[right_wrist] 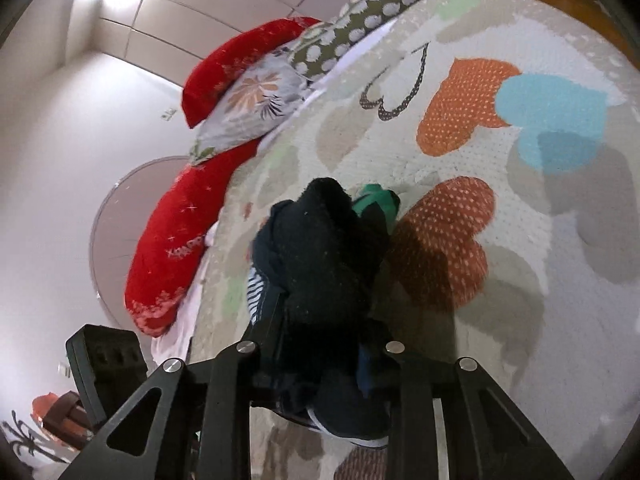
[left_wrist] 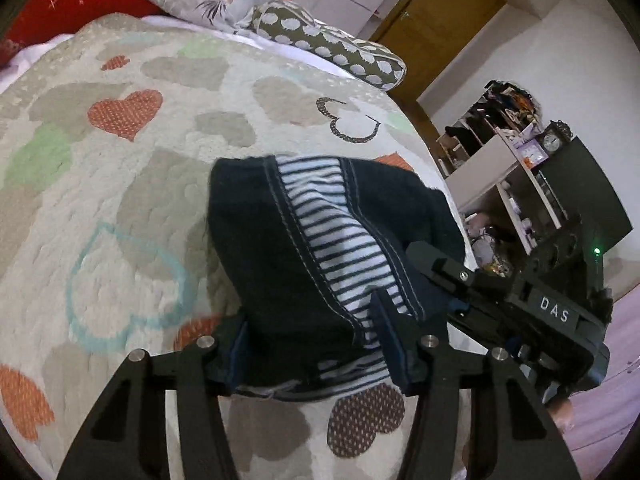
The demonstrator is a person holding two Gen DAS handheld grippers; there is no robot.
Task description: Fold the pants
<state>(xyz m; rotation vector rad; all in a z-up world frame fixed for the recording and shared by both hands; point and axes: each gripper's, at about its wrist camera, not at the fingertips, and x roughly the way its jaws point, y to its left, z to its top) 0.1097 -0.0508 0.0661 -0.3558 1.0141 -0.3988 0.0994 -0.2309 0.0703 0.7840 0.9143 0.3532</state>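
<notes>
On the heart-patterned quilted bedspread (left_wrist: 120, 184), the dark navy pants with striped lining (left_wrist: 280, 248) lie bunched, pinched at once by left gripper (left_wrist: 320, 344) and right gripper (right_wrist: 320, 360), fabric hiding both sets of pads; a small green item (right_wrist: 378, 202) stays unidentifiable.

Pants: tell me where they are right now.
The pants sit low and centre in both wrist views, bunched on the heart-print bedspread, between the left gripper fingers and the right gripper fingers.

White "DAS" label on right gripper (left_wrist: 554, 312) body, left-wrist view.
</notes>
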